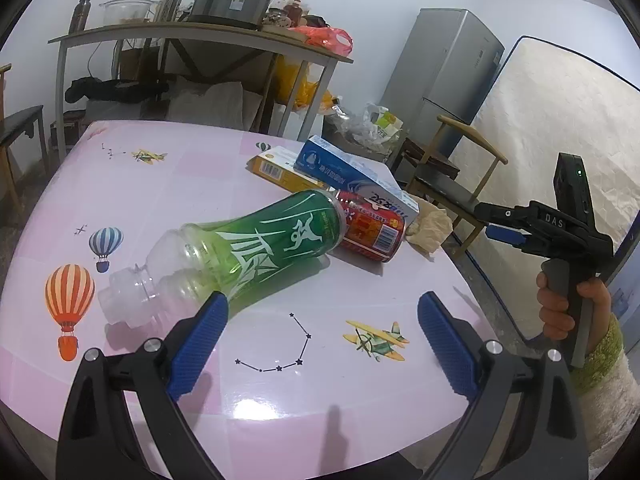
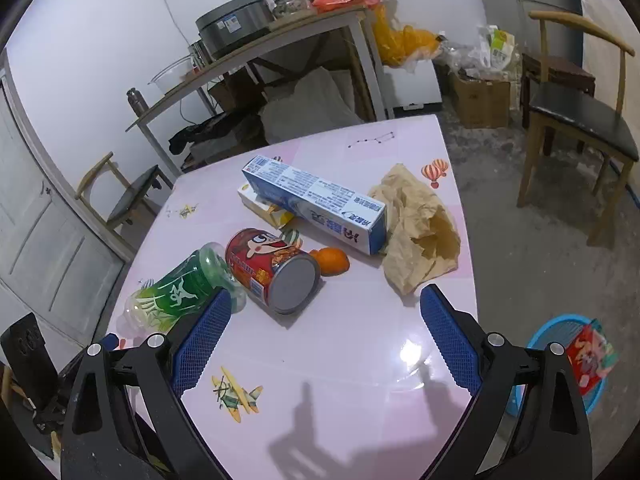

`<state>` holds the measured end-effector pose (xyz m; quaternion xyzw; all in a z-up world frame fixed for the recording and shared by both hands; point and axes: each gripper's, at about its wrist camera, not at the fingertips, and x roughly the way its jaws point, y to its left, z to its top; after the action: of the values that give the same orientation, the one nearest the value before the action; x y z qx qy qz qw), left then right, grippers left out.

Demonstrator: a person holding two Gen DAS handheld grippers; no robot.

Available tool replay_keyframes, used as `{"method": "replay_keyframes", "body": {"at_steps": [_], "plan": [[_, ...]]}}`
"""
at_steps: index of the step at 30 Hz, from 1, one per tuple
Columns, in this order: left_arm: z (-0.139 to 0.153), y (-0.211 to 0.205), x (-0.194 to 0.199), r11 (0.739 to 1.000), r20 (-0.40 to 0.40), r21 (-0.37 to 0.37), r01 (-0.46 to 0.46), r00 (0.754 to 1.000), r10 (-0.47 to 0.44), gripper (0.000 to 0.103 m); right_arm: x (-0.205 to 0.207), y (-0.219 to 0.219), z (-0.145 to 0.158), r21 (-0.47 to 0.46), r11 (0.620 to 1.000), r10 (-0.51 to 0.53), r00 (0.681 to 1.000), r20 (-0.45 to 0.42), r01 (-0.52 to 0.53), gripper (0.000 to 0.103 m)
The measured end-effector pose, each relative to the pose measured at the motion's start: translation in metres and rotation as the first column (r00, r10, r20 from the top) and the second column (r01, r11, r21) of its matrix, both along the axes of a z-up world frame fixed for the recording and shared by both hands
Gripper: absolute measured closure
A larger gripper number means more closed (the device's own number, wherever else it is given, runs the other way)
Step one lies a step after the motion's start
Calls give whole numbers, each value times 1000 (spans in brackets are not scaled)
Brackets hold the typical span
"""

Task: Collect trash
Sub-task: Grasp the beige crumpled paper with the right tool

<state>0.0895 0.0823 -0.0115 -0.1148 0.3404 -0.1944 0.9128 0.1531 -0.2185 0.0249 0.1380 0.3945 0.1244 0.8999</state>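
1. Two grippers are in view, both spread wide and holding nothing. The left gripper (image 1: 322,312) hovers low over the pink counter (image 1: 168,184); the right gripper (image 2: 326,308) hangs over the counter's near edge.
2. Trash lies clustered mid-counter: a green bottle (image 1: 256,248) on its side, a red can (image 2: 272,270) on its side touching the bottle's base, a blue carton (image 2: 316,204) resting across a yellow carton (image 1: 272,170), a crumpled brown paper bag (image 2: 420,228), and an orange peel or fruit (image 2: 330,260) just beside the can.
3. A blue basket (image 2: 560,360) stands on the floor to the right of the counter, already holding a red wrapper; judged to be the collection point.
4. Deciding relation: the bottle's long axis runs diagonally, its uncapped neck toward the near left and its base toward the can. The left gripper's left finger (image 1: 200,344) sits just at the bottle's shoulder, so the bottle lies ahead and left of that gripper's centre line.
5. Judgement: the left gripper is the nearer to the bottle. A shift leftward, with the jaws set across the bottle's axis, appears needed before closing.
6. Risk: the bottle is round and may roll into the can.
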Motion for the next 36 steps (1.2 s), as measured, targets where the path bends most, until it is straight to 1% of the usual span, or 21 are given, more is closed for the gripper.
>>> {"method": "replay_keyframes", "body": {"at_steps": [18, 31, 36], "plan": [[-2, 2, 0, 1000, -3, 4, 2, 1000, -2, 10, 3, 3, -3, 6, 1000, 6, 1000, -6, -6, 12], [-4, -1, 2, 1000, -3, 11, 7, 1000, -7, 10, 1, -6, -4, 25, 1000, -6, 1000, -5, 6, 12], [-4, -2, 0, 1000, 3, 8, 16, 1000, -16, 10, 3, -14, 3, 24, 1000, -20, 1000, 8, 19, 12]]}}
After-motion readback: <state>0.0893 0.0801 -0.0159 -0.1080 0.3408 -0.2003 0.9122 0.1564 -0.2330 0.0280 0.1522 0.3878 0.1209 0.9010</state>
